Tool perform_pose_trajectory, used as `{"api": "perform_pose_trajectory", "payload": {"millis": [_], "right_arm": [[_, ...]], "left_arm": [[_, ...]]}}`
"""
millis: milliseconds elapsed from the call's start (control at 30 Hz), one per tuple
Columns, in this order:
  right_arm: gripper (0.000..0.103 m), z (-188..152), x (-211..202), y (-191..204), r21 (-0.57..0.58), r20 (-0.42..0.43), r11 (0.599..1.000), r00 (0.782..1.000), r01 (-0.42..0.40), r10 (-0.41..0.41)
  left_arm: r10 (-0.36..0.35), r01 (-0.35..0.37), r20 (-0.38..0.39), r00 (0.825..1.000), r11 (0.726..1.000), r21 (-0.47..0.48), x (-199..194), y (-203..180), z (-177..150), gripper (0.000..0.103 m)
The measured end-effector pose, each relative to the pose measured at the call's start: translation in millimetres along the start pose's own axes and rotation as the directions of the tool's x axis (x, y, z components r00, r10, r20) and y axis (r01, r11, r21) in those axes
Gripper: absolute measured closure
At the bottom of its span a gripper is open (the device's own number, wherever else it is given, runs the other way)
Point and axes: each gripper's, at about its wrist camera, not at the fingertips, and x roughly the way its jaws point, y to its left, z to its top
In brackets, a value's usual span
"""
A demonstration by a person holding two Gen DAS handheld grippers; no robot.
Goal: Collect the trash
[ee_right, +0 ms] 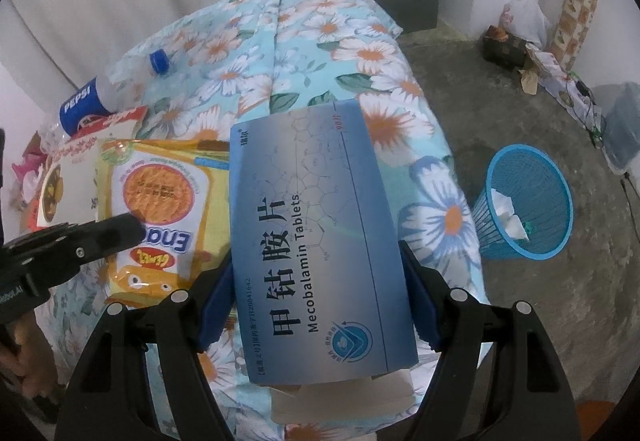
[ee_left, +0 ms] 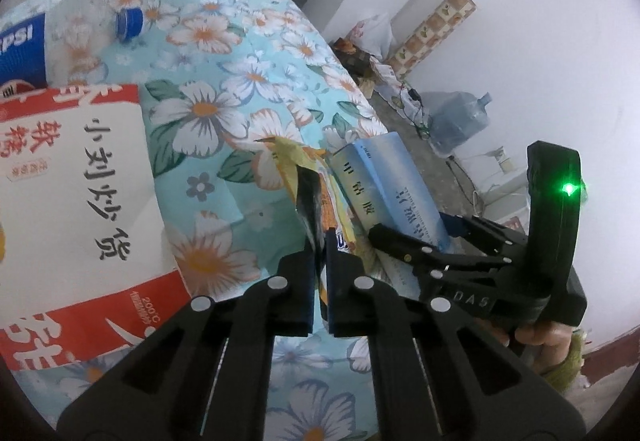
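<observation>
Left gripper: my jaws are pressed together on the edge of the yellow snack wrapper, which lies on the bed just beside the tablet box.
Right gripper: pinching the blue tablet box across its width, box lifted off the bedspread.
Waste basket: on the floor beside the bed, off to the right, with some white scraps already inside.
Other trash: a Pepsi bottle and a red-and-white food bag lie on the bed, not yet collected.
Risk, wrapper: I hold only a thin edge of slick film; I judge it could slide out or tear if I lift fast.
Risk, box: an end flap looks open below my jaws, so contents might spill on the way over.
Risk, crowding: my two grippers sit near each other; swinging one toward the basket could knock the other's load.
Risk, drop: the basket mouth is tilted, so a careless release may miss.
</observation>
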Motion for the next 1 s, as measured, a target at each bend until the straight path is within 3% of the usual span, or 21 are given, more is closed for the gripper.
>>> {"api": "perform_pose_trajectory", "payload": {"millis": [233, 467, 1000], "right_arm": [[0.031, 3, -19, -12, 0.057, 0.063, 0.998, 0.998, 0.008, -0.012], [0.031, 0, -31, -28, 0.126, 0.106, 0.991, 0.994, -0.046, 0.032], [0.031, -6, -44, -38, 0.158, 0.150, 0.982, 0.985, -0.105, 0.081]], "left_arm": [[-0.003, 0.002, 0.023, 1.000, 0.999, 0.046, -13, -7, 3, 0.103], [0.001, -0.004, 0.040, 0.999, 0.996, 0.090, -22, -18, 8, 0.103], [-0.008, -0.003, 0.076, 0.997, 0.991, 0.135, -34, -37, 2, 0.103]]}}
